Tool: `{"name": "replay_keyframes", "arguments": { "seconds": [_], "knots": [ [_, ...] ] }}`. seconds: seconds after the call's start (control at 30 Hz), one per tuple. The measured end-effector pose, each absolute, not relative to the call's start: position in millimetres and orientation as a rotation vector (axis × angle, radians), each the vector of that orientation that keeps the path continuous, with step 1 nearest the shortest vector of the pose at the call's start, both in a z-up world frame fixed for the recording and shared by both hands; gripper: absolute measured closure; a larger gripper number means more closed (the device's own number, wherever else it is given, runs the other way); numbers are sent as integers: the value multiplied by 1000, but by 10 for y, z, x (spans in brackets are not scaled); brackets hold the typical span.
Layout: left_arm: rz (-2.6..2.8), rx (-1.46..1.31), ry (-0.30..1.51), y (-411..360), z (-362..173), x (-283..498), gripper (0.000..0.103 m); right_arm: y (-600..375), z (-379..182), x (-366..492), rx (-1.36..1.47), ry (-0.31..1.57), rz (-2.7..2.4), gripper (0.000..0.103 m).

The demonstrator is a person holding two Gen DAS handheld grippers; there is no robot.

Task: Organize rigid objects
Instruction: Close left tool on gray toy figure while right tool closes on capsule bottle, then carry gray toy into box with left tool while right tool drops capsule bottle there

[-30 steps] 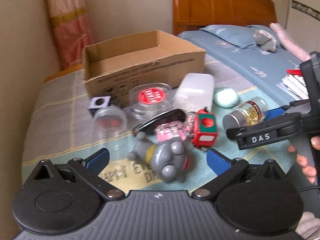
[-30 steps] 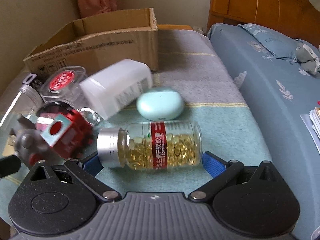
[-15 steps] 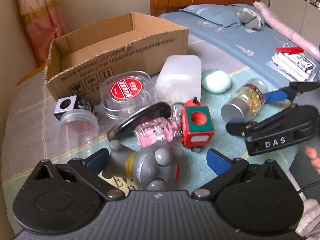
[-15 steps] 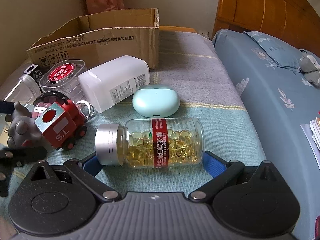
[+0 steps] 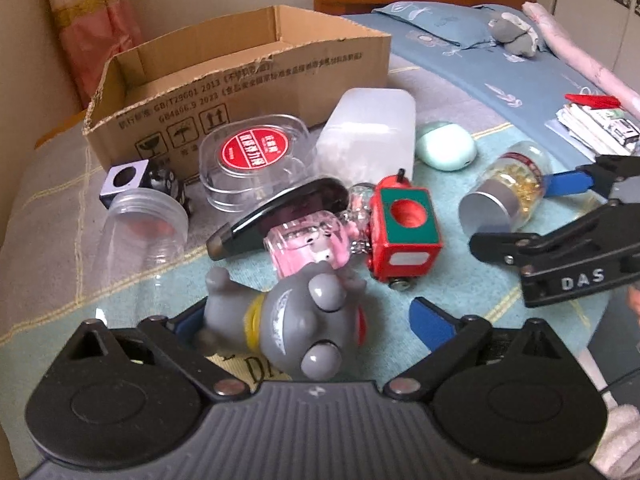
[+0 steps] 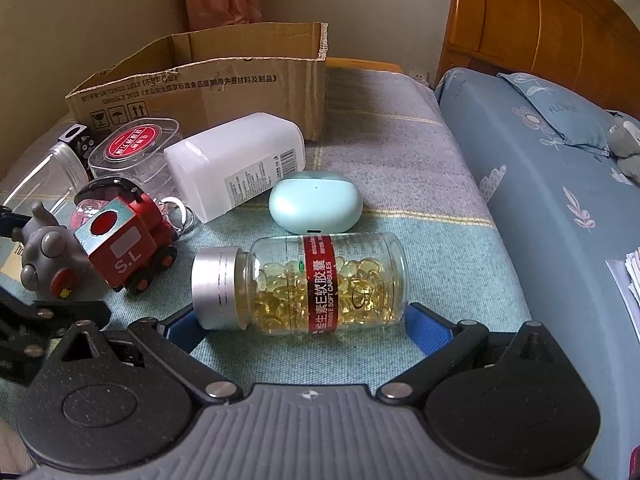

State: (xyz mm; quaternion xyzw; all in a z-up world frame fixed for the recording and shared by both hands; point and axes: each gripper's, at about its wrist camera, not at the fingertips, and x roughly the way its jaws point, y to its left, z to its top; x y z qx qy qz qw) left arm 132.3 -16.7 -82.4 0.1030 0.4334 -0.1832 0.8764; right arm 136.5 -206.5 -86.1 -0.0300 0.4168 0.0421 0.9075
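Note:
An open cardboard box (image 5: 240,76) stands at the back of a blanket-covered surface; it also shows in the right wrist view (image 6: 208,84). My left gripper (image 5: 308,320) is open with a grey toy figure (image 5: 296,324) lying between its blue pads. My right gripper (image 6: 298,320) is open around a capsule bottle (image 6: 304,284) lying on its side, silver cap to the left. A red toy train (image 5: 400,232), a pink clear toy (image 5: 308,240), a white plastic container (image 5: 368,136) and a mint case (image 6: 316,200) lie between them and the box.
A clear tub with a red label (image 5: 252,160), an empty clear jar (image 5: 144,232), a small black cube (image 5: 124,180) and a black case (image 5: 276,216) lie left of the pile. A bed with blue bedding (image 6: 560,160) is on the right, papers (image 5: 596,124) on it.
My left gripper has moved forward and lower, so the grey toy now lies between its pads. My right gripper has edged closer around the capsule bottle. Both stay open.

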Motion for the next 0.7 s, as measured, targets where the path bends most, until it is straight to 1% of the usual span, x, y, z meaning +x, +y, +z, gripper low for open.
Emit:
{"name": "replay_keyframes", "arguments": {
  "seconds": [0.03,0.07,0.1,0.17,0.23,0.4,0.47,0.5,0.7],
  "knots": [
    [-381,207,902,-159,-821,1321,7,-2065,-860,1362,-64,860,88,0],
    [-376,204,897,-148,-812,1322,12,-2062,-859,1363,-65,859,89,0],
    [-366,202,892,-132,-804,1321,14,-2059,-855,1365,-66,856,88,0],
    [-350,188,889,-91,-788,1320,23,-2050,-840,1374,-67,849,92,0],
    [-337,178,888,-64,-777,1322,29,-2037,-825,1382,-70,843,93,0],
    [-323,179,885,-57,-783,1323,29,-2021,-801,1382,-85,843,79,0],
    [-318,174,889,-63,-776,1332,29,-2019,-780,1365,-82,836,85,3],
    [-317,172,892,-69,-772,1338,30,-2016,-770,1367,-77,839,90,6],
    [-335,158,912,-58,-713,1303,30,-1981,-727,1365,-68,857,91,7]
  ]
}}
